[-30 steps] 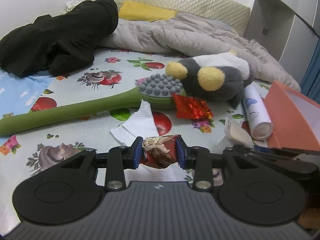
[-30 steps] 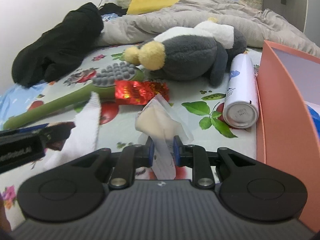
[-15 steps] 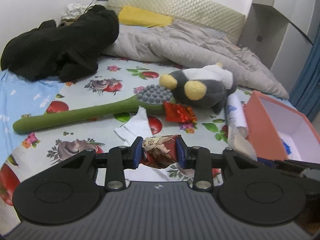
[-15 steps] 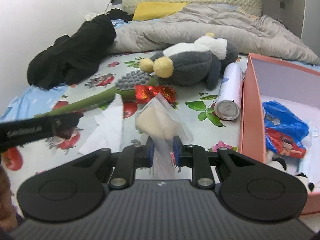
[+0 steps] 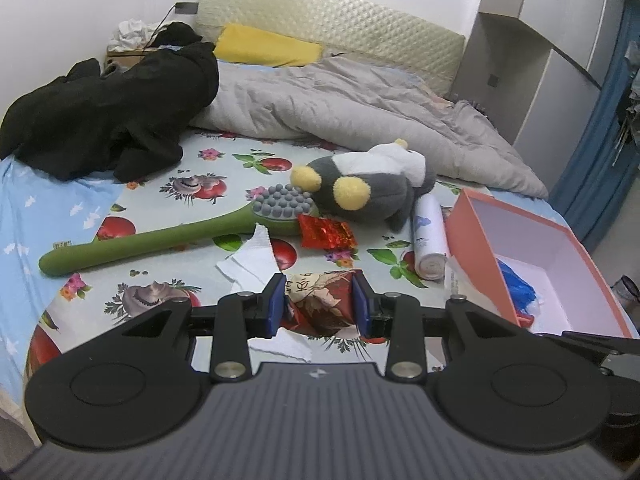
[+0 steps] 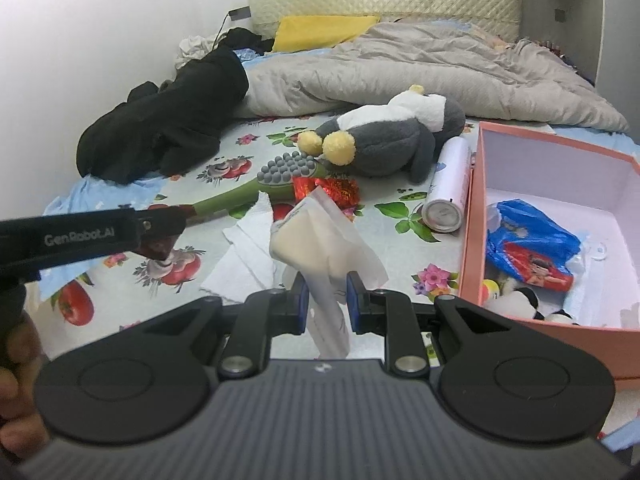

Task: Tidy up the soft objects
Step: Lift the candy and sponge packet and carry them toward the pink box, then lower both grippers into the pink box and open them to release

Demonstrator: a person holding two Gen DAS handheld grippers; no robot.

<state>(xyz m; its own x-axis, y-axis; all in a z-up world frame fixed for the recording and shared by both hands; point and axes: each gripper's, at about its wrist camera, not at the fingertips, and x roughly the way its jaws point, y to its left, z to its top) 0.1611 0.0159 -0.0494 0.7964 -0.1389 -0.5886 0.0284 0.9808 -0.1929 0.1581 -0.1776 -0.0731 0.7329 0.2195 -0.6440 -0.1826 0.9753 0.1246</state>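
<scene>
While the left gripper (image 5: 319,300) clamps a crumpled brown printed snack packet (image 5: 320,308) above the bed | right gripper (image 6: 324,300) pinches a clear plastic pouch of cream filling (image 6: 320,236) | fruit-print bedsheet (image 5: 168,276) below carries torn white tissue (image 5: 252,260), grey-and-white plush penguin (image 5: 368,188) | open pink cardboard box (image 6: 472,240) at right | grey quilt (image 5: 360,104), quilted cream headboard (image 5: 328,28) behind.

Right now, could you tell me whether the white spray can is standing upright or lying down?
Lying down: the white spray can rests lengthwise on the bed sheet, beside the pink box.

Right tongs (image 6: 326,298) clamp clear packet (image 6: 320,236) beside pink box (image 6: 474,216).
</scene>
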